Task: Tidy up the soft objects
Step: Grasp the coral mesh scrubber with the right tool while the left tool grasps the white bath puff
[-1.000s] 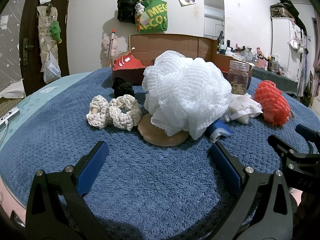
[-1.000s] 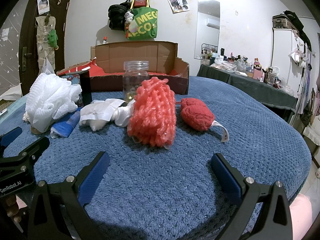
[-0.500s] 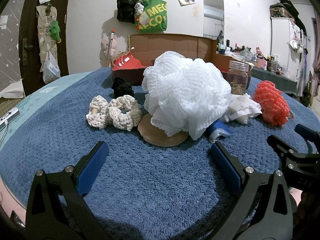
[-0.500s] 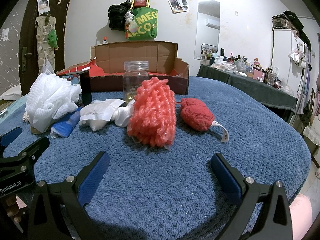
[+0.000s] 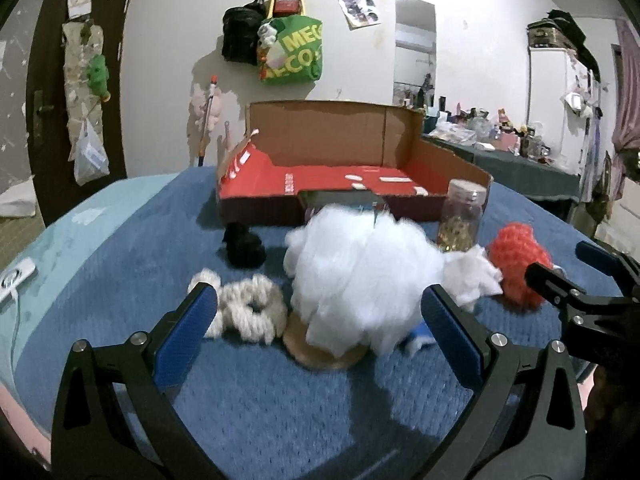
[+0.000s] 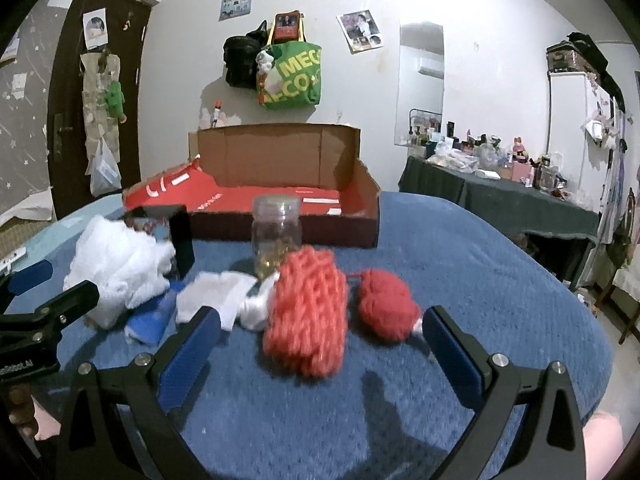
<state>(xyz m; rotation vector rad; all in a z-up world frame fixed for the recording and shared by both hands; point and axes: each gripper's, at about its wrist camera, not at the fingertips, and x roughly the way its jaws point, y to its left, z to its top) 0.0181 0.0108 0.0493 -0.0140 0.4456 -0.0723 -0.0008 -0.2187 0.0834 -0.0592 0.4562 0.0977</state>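
Note:
A white mesh bath pouf (image 5: 360, 276) sits on the blue blanket (image 5: 120, 248), straight ahead of my left gripper (image 5: 320, 320), which is open and holds nothing. Left of the pouf lie cream crochet scrunchies (image 5: 248, 312) and a black scrunchie (image 5: 243, 245). My right gripper (image 6: 320, 344) is open too, just short of a coral knitted piece (image 6: 308, 312) and a red knitted ball (image 6: 386, 306). White cloth (image 6: 224, 298) and a blue item (image 6: 152, 320) lie between the pouf (image 6: 116, 268) and the coral piece. Each gripper shows at the edge of the other's view.
An open cardboard box with a red floor (image 5: 340, 172) stands at the back of the blanket. A glass jar (image 6: 276, 236) stands in front of it, and a dark box (image 6: 182, 240) beside the pouf. A round brown disc (image 5: 320, 352) lies under the pouf. A cluttered table (image 6: 500, 188) is far right.
Both grippers have risen and tilted down over the blanket, so the box floor now shows. The objects have not moved. Both grippers remain open.

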